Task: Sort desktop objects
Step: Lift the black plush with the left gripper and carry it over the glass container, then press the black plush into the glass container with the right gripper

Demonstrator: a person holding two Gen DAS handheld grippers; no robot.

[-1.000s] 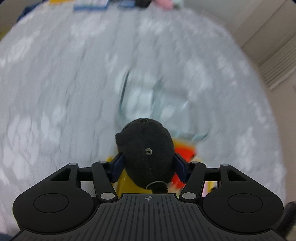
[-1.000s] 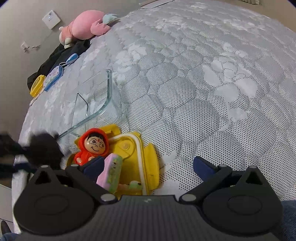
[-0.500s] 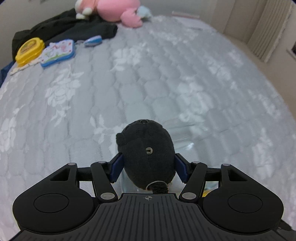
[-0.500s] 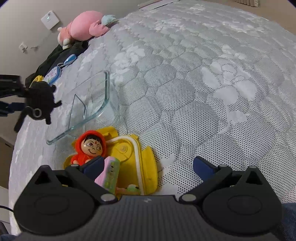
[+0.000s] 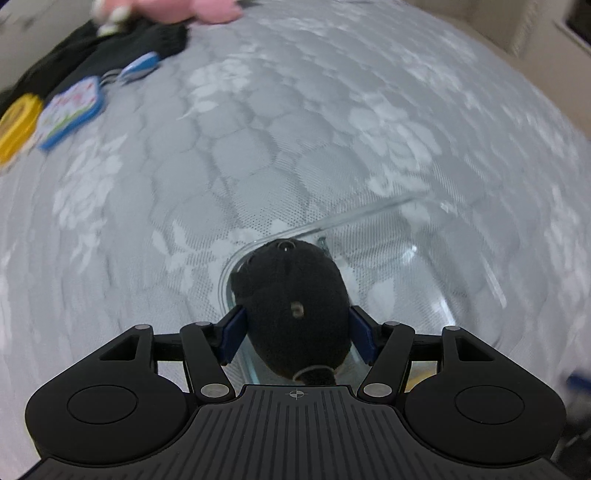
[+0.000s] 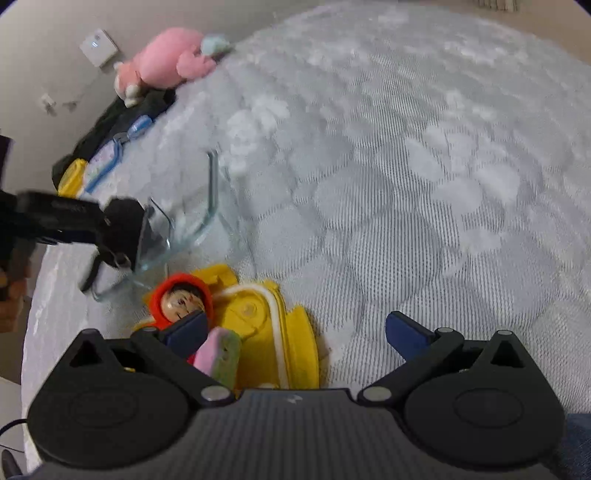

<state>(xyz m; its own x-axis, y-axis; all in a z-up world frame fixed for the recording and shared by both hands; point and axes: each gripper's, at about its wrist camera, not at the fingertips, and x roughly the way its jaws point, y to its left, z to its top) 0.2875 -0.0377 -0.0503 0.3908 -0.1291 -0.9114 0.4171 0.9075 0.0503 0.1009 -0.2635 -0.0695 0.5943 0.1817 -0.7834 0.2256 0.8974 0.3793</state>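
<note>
Black plush toy [image 5: 293, 306] sits clamped between left jaws.

No text, label, brand or number is legible anywhere in either view.

Grey quilted mattress [image 6: 406, 221] with pale floral pattern, filling both views. At far edge: pink plush toy [image 6: 166, 62] lying partly on a crumpled black garment [image 6: 122, 114]. Just beside the garment, in a row on the quilt: blue key tag [image 5: 140, 66], blue-edged printed card [image 5: 70, 110], round yellow case [image 5: 16, 125]; print on card too blurred to read. Beige wall [image 6: 44, 22] behind, with white switch plate [image 6: 99, 46] above the plush.
</note>
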